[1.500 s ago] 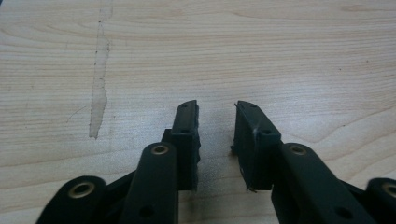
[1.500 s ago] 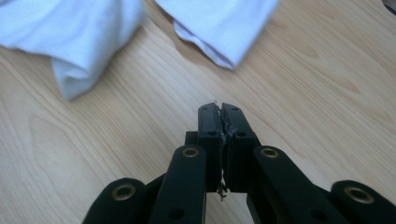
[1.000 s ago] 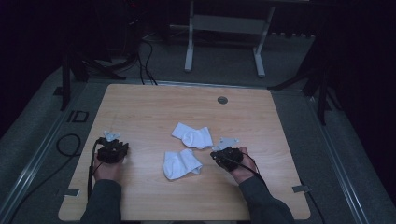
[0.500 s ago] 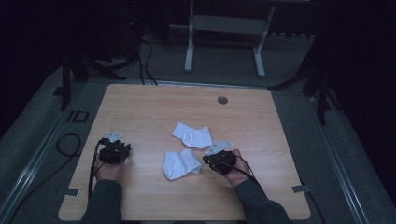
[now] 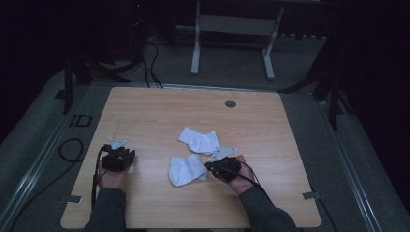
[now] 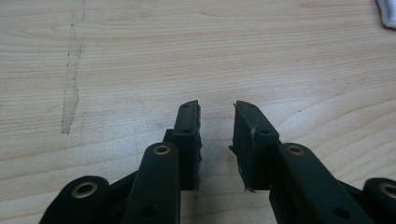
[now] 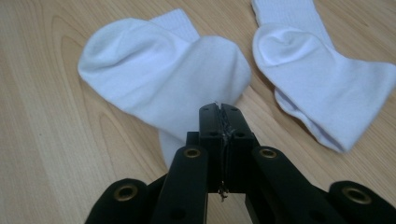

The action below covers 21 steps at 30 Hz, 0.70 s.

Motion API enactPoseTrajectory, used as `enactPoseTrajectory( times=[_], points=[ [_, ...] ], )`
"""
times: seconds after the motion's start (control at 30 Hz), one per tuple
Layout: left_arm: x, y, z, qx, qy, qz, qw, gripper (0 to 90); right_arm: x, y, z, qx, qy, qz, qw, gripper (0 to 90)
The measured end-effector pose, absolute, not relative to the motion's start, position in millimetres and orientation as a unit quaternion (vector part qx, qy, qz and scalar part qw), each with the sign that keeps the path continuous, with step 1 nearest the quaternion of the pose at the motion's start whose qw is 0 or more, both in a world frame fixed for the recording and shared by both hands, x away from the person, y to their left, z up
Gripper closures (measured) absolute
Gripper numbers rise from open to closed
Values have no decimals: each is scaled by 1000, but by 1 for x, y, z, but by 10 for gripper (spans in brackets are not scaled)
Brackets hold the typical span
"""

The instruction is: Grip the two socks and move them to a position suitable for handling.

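The right gripper (image 7: 219, 108) has its jaws pressed together with no gap showing between them, and their tips sit at the near edge of a white sock (image 7: 163, 79). Whether a fold of fabric is pinched between the tips cannot be told; at most it is a thin edge, and the jaws may simply be shut on nothing. In the high view this gripper (image 5: 209, 166) lies low over the bench (image 5: 145, 111), its tips touching the nearer sock (image 5: 186, 169), which spreads away just ahead of it, crumpled and roughly flat.

Beyond and to one side of that sock, in the right gripper view, lies a second white sock (image 7: 322, 79), close to the first but not overlapping it as far as can be seen. In the high view the second sock (image 5: 198, 140) is farther from the person.

The left gripper (image 6: 217, 116) has its jaws a small way apart with bare wood between them; it holds nothing. In the high view it (image 5: 115, 147) rests well to the side of both socks.

As a judgement: the work looks to be at its start. Both socks lie loose and separate, neither lifted, paired nor folded, so a secure hold on the first sock and everything after it remains.
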<state>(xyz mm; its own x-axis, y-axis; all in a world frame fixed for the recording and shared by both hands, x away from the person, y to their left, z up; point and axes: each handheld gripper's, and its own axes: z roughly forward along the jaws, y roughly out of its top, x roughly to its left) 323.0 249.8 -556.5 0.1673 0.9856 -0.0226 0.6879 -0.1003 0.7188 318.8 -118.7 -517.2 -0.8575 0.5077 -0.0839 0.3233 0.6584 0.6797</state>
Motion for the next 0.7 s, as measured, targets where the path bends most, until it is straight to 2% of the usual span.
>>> enactPoseTrajectory(
  times=[0.27, 0.53, 0.7],
  points=[
    [323, 248, -557, 703, 595, 241, 305, 709, 320, -103, -514, 213, 906, 340, 136, 876],
    [321, 248, -555, 703, 593, 239, 311, 709, 332, -95, -534, 233, 914, 309, 122, 877],
    [319, 243, -553, 707, 585, 237, 318, 709, 332, -98, -535, 244, 916, 294, 123, 877]
  ],
)
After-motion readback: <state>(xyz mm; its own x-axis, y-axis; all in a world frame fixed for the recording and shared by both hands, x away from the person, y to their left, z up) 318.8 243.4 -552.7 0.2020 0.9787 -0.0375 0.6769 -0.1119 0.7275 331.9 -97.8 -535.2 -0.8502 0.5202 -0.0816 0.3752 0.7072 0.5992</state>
